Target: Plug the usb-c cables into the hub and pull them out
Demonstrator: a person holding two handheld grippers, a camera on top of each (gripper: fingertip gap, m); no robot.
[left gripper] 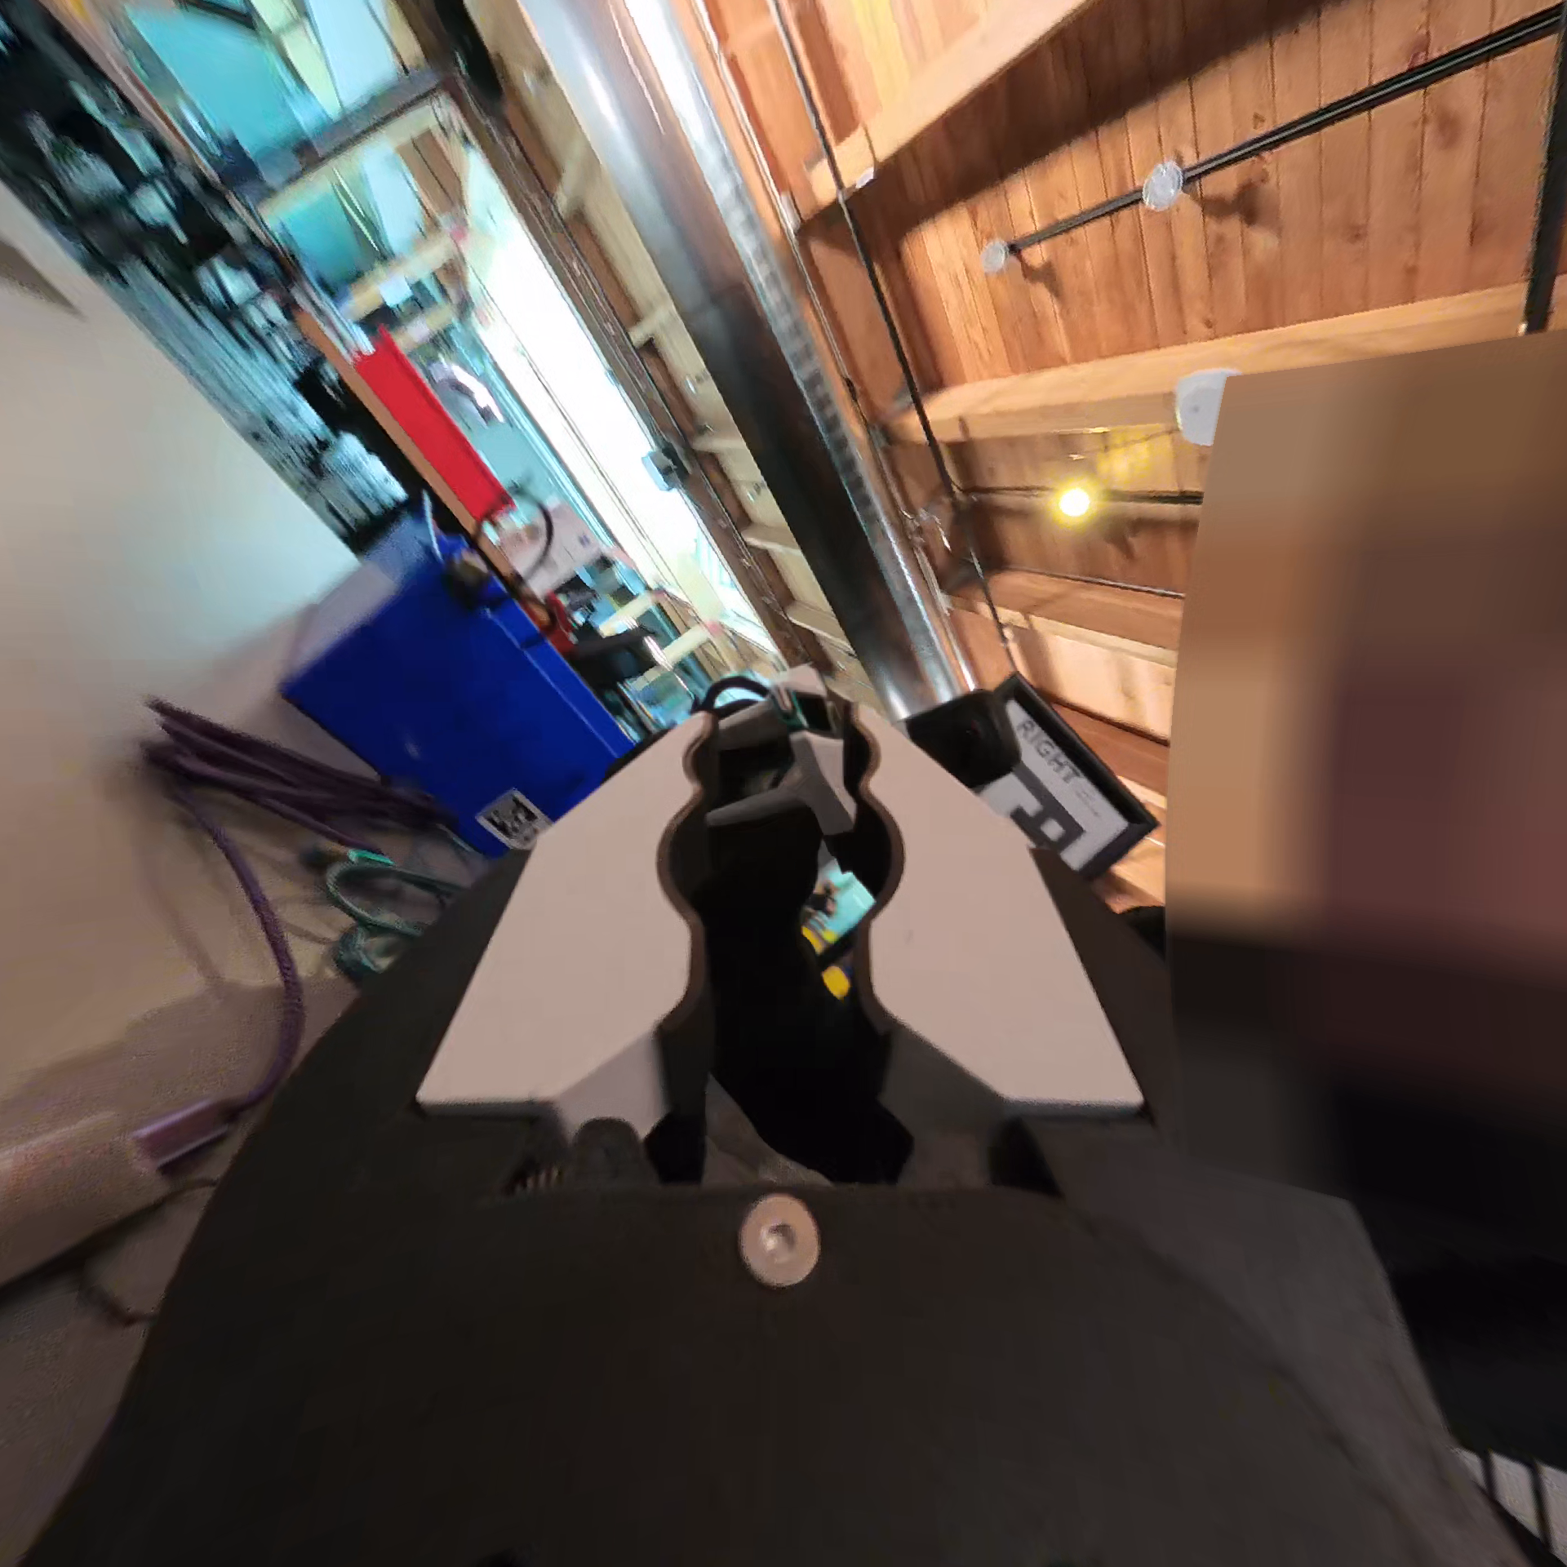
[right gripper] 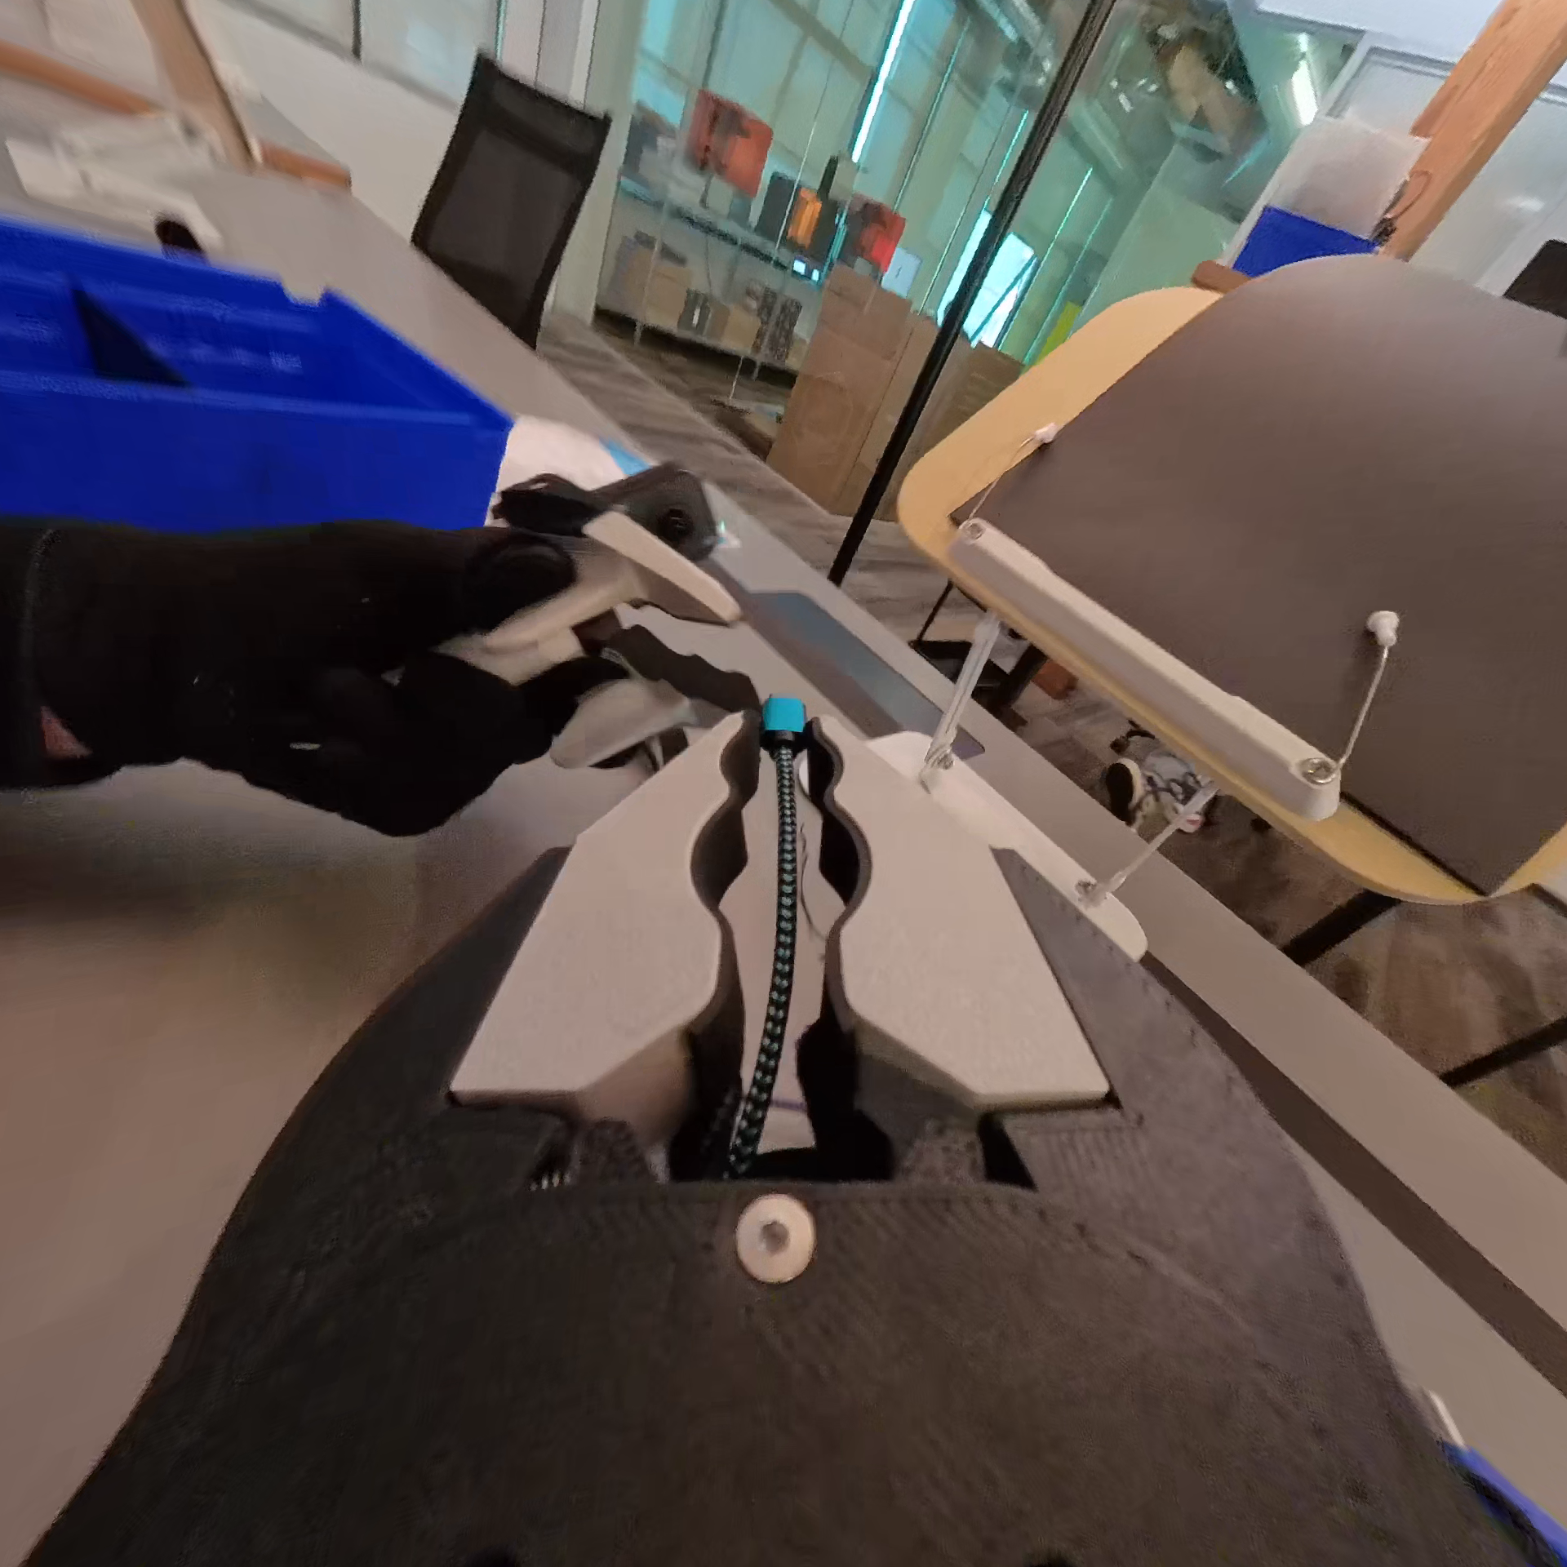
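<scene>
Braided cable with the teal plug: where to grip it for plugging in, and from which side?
Pinch the black collar just behind the teal plug, coming from behind along the cable. The right gripper is shut there now: the plug juts out in front, free to enter a port, and the cord runs straight back.

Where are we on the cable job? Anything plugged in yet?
Done: nothing I can confirm; no cable shows seated in a hub. In hand: the right gripper is clamped on the teal braided cable, its plug pointing toward the left gripper, which has something dark between its fingers that I cannot identify. Left: purple cables and a green cable lie loose on the table.
</scene>
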